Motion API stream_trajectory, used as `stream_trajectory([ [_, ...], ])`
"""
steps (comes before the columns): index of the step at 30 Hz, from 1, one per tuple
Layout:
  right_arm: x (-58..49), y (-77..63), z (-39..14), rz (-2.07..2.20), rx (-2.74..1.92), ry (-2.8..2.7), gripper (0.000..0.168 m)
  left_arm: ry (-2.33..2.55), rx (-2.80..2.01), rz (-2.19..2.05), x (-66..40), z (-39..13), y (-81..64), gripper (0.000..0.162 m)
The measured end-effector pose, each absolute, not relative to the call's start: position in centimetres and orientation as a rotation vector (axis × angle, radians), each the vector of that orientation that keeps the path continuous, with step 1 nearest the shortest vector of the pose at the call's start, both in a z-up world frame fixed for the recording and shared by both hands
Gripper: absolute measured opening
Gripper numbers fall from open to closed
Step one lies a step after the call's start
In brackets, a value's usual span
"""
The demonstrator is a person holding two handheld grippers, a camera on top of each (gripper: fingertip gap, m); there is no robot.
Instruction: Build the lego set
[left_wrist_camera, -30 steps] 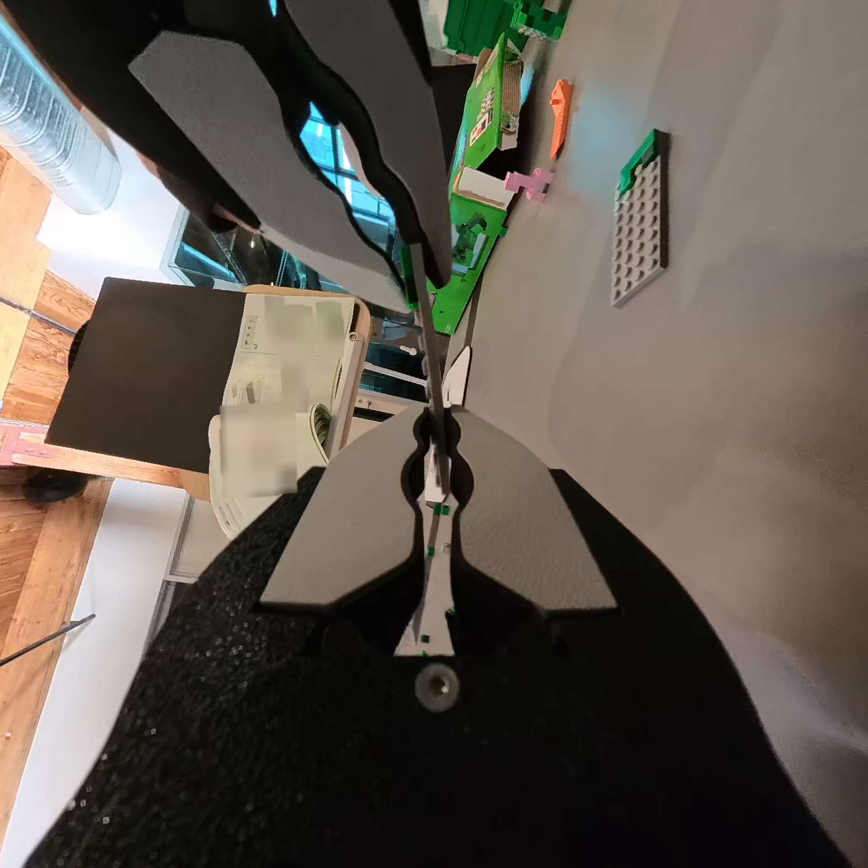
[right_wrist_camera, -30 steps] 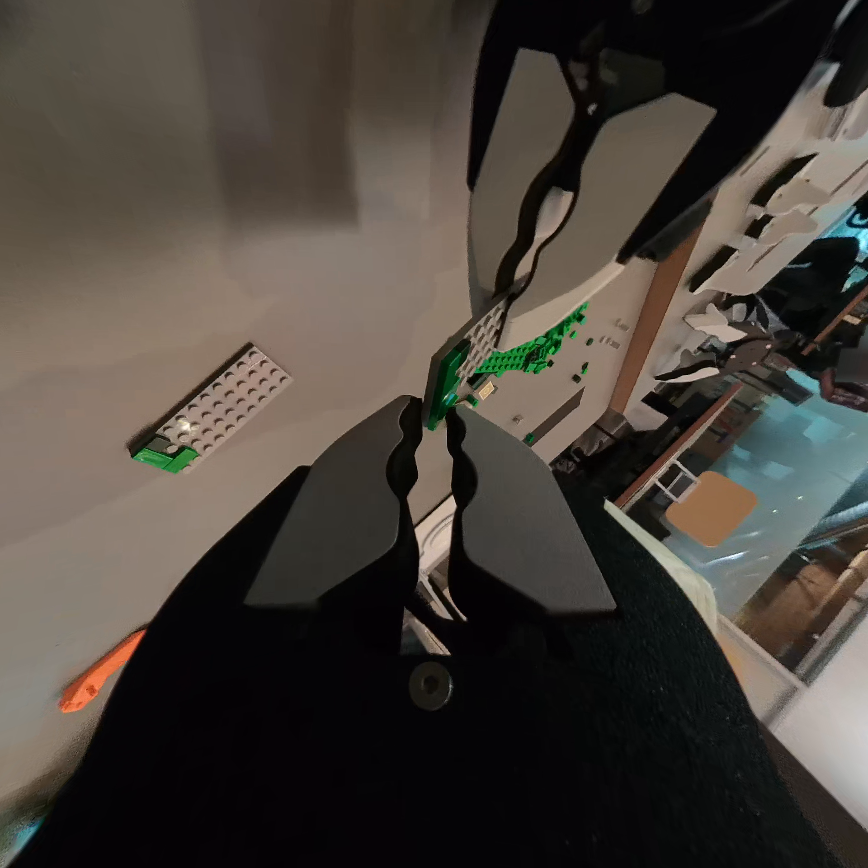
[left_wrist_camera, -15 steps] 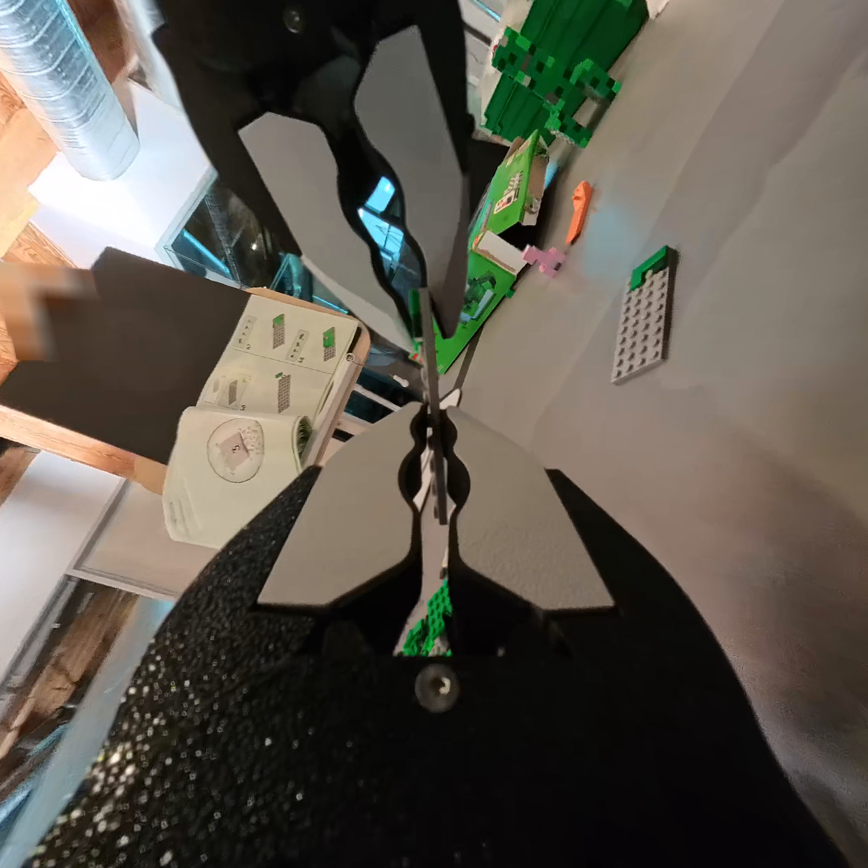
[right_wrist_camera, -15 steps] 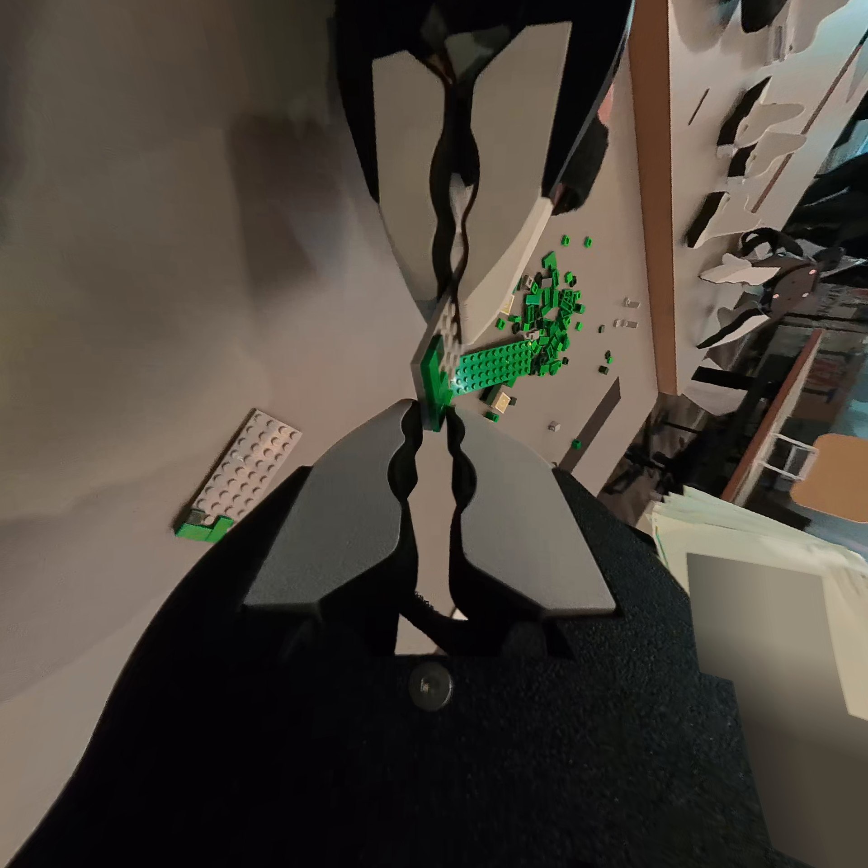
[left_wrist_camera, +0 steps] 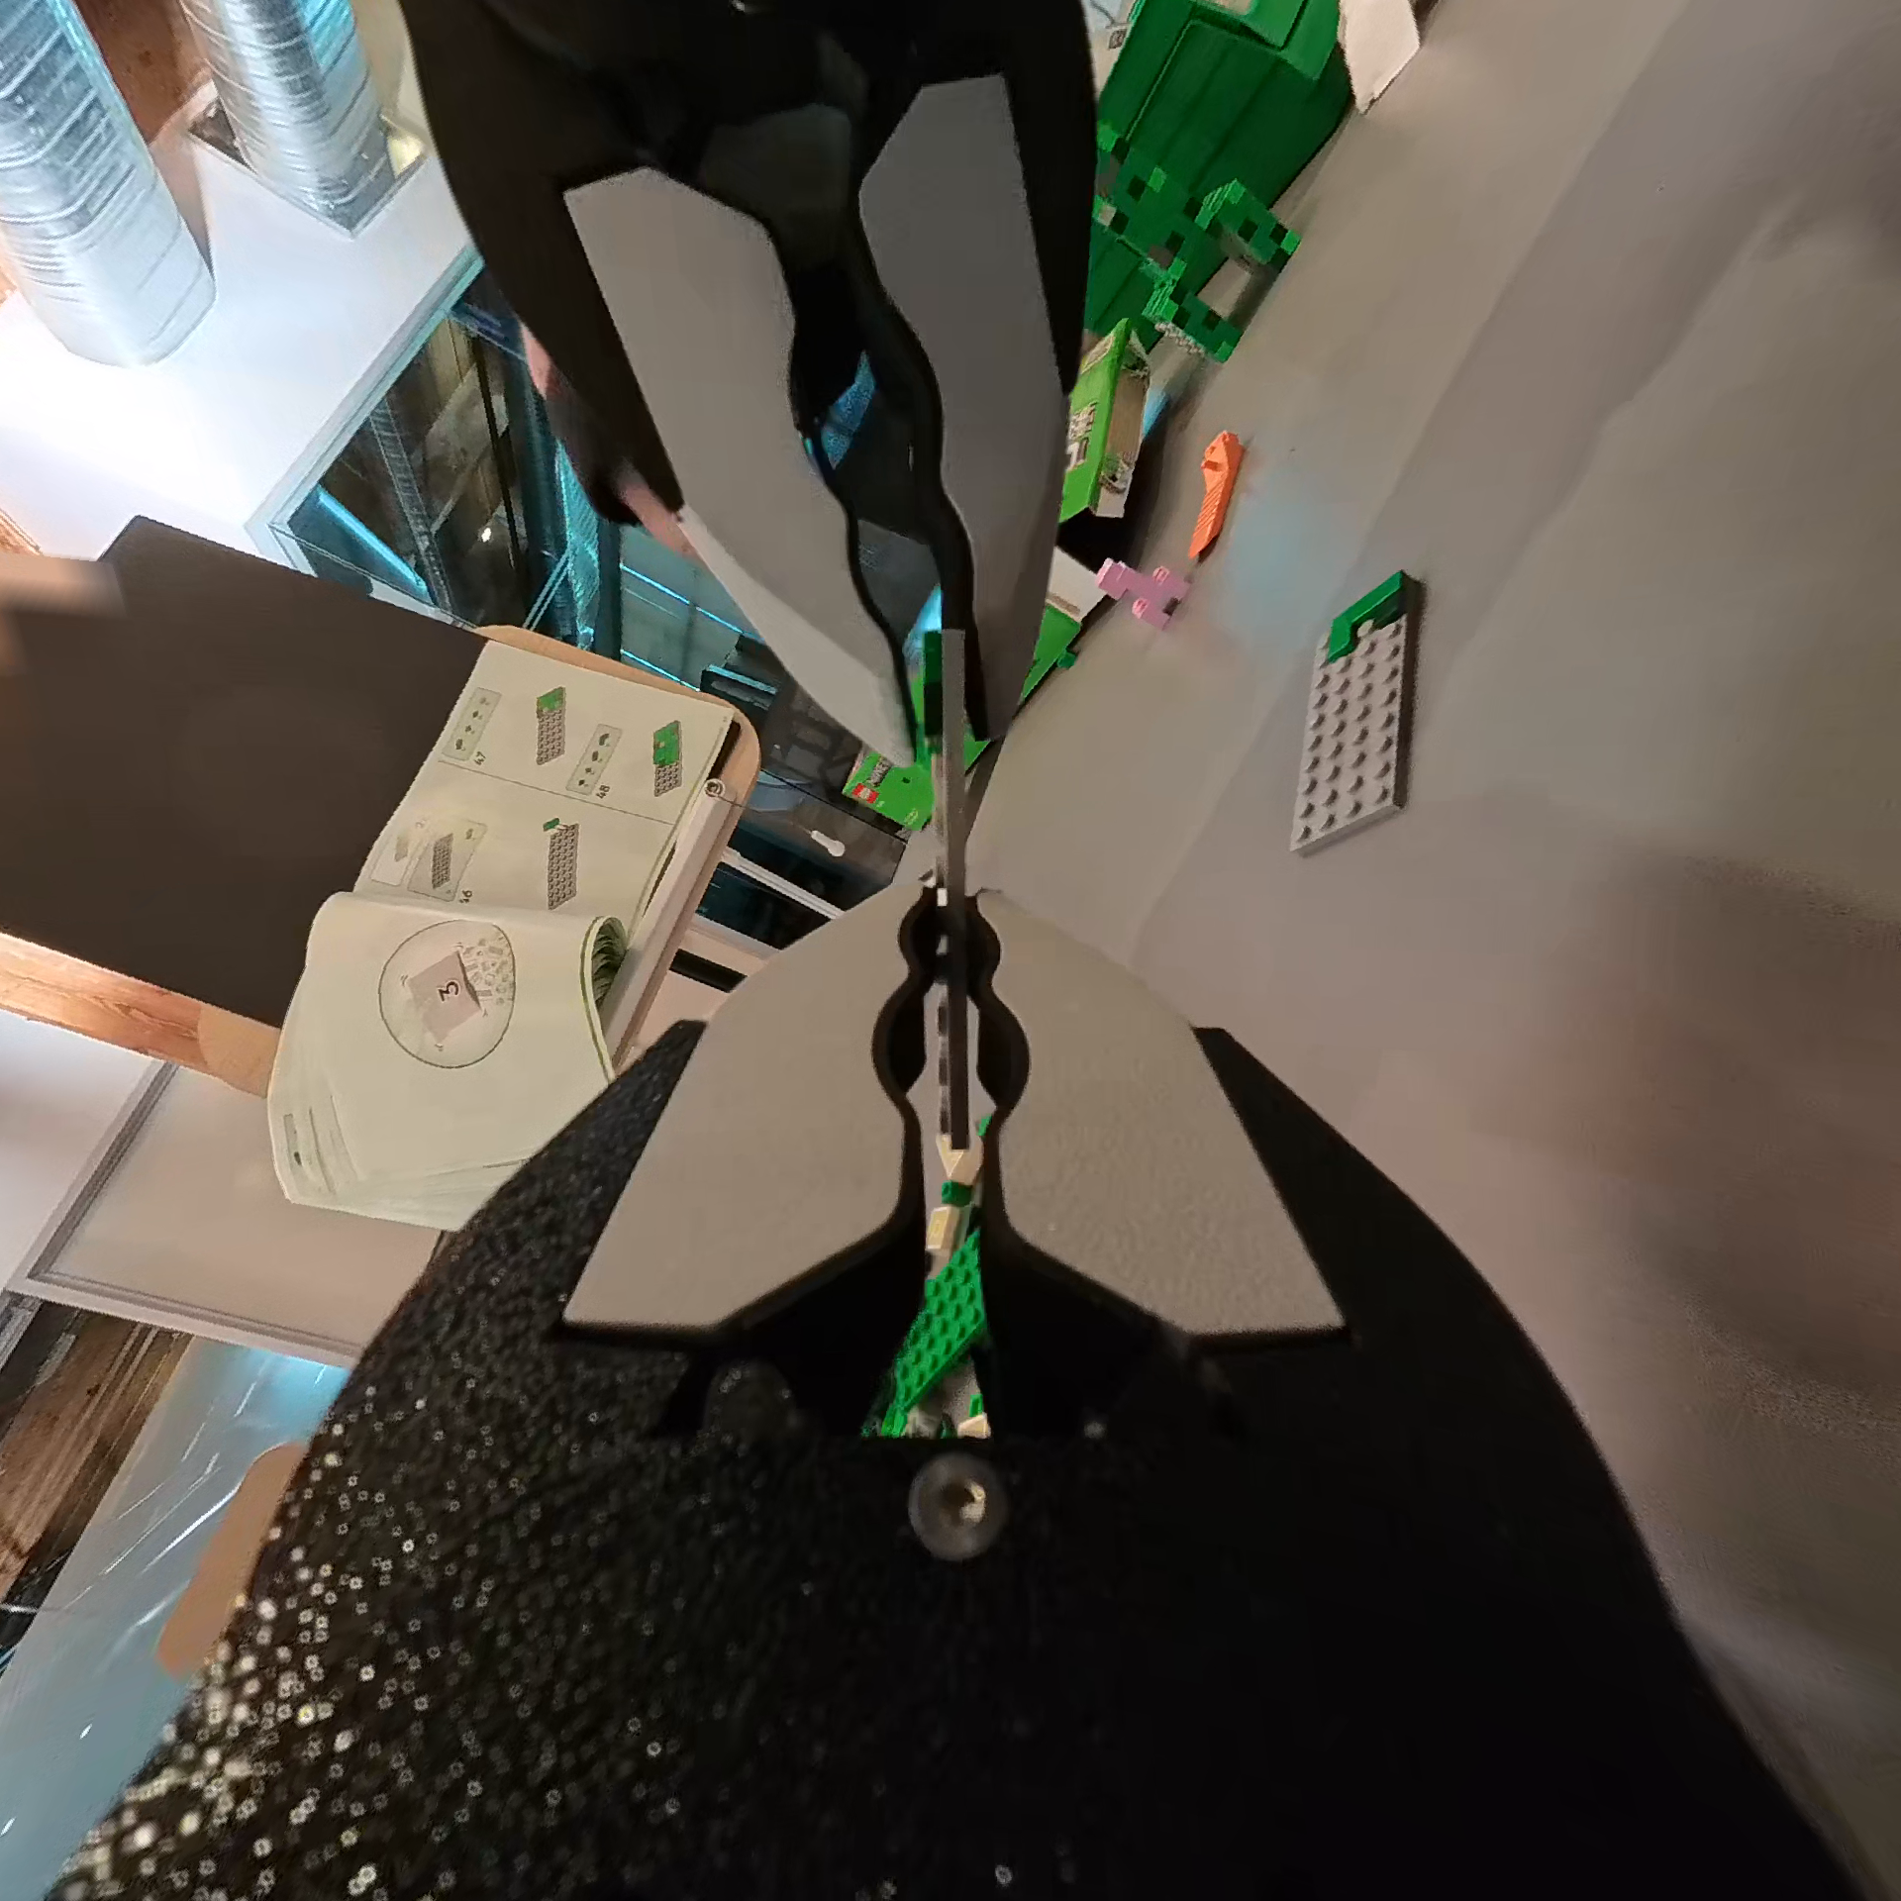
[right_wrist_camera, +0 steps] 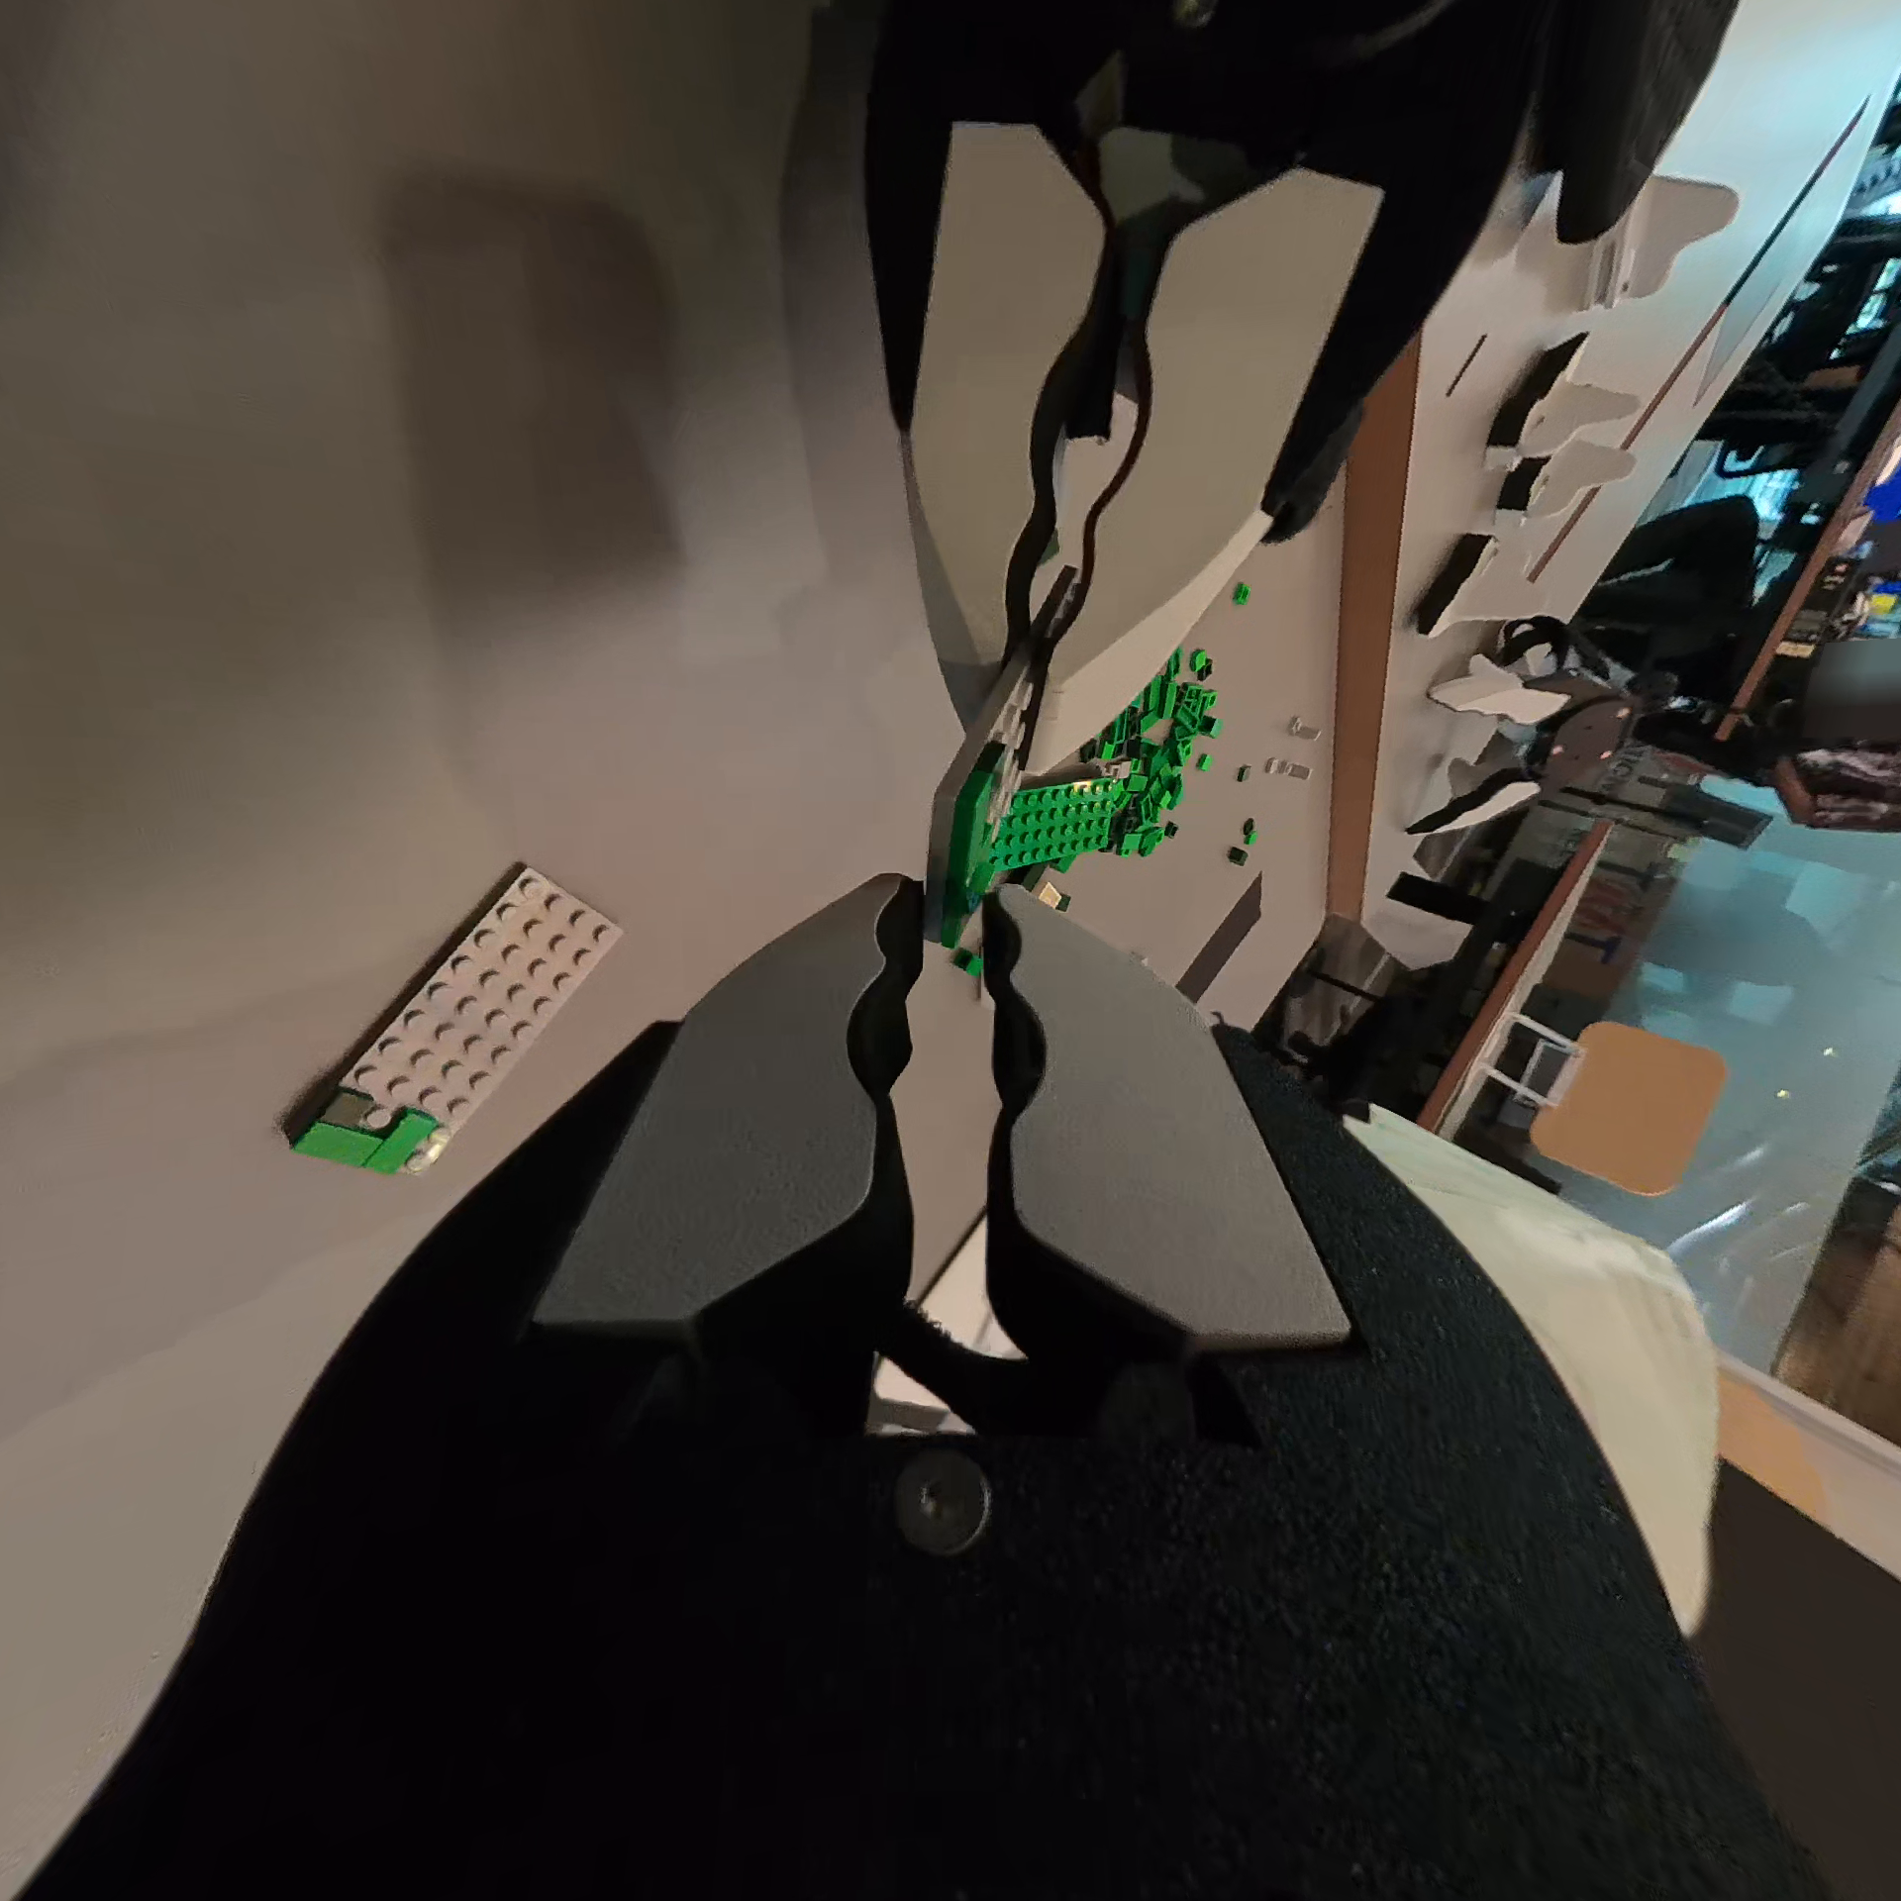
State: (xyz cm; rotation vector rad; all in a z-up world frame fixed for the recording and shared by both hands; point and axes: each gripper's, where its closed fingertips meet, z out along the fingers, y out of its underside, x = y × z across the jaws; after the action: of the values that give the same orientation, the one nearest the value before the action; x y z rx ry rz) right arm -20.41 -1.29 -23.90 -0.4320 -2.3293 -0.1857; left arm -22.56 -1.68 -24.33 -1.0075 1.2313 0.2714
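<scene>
The left hand-held gripper [left_wrist_camera: 952, 905] was clenched on a thin grey studded Lego plate [left_wrist_camera: 955, 823], seen edge-on between its grey padded fingers [left_wrist_camera: 792, 1121]. The plate was held up in the air above the grey worktop [left_wrist_camera: 1543, 1029], running from the left gripper's grip toward the right hand-held gripper [right_wrist_camera: 952, 905] opposite. In the right wrist view a flat green piece [right_wrist_camera: 972, 823] sat on the end of that plate nearest the right gripper. That end lay at the right gripper's fingertips, whose jaws stood narrowly apart; whether they actually pinched the plate's edge could not be told.

Holding the plate from both ends probably braced it so the green piece could be pressed home without the plate flexing or slipping.

A second grey studded plate with a green corner piece [right_wrist_camera: 453, 1039] lay flat on the worktop, well apart from the held one. Beyond lay a heap of small green bricks and a green plate [right_wrist_camera: 1111, 792], likely the supply for later steps. An open paper instruction booklet [left_wrist_camera: 494, 926] rested at the worktop's edge, turned toward the builder for reference. An orange brick-separator tool [left_wrist_camera: 1217, 494] and a small pink piece [left_wrist_camera: 1142, 592] lay farther off, near green Lego boxes [left_wrist_camera: 1214, 134].
</scene>
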Motion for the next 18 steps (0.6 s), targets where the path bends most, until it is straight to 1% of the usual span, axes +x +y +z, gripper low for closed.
stream_trajectory([
  [6,-20.1,-1.33,-24.35,-0.332,-0.239,-2.356,0.01,1.259,-1.029,0.233,-22.23,-24.89,-1.83,0.003],
  [18,-19.93,-1.98,-24.48,-0.505,-0.061,-2.417,0.009,1.301,-0.928,0.361,-22.21,-24.8,-2.28,0.003],
])
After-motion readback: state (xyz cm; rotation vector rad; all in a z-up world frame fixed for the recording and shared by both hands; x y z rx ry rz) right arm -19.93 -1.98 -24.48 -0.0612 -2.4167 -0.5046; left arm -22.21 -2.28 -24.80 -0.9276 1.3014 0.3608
